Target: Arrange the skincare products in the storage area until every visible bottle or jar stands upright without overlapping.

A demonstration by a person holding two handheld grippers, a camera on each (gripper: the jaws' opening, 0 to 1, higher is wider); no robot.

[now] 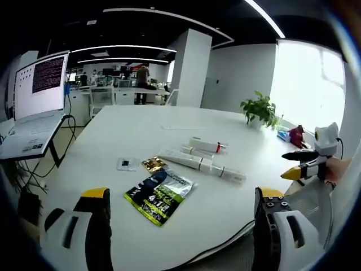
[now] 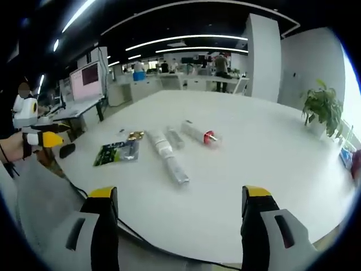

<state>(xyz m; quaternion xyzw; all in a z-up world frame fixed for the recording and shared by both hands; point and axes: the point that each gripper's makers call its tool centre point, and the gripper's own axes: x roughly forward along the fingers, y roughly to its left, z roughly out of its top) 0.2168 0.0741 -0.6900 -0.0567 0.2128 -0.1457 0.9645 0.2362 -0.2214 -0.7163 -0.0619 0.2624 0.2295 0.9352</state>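
Left gripper view: left gripper (image 1: 183,226) gapes wide, holding nothing; green sachet (image 1: 159,195) sits centre-frame, white tubes (image 1: 201,162) lie flat just right. Right gripper view: right gripper (image 2: 179,231) equally spread, tubes (image 2: 172,154) mid-frame on the white table (image 2: 271,169).

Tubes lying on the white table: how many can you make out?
3, all lying flat. A red-capped tube lies farthest out, a short tube sits between, and a long tube stretches nearest the green packet. More may be hidden.
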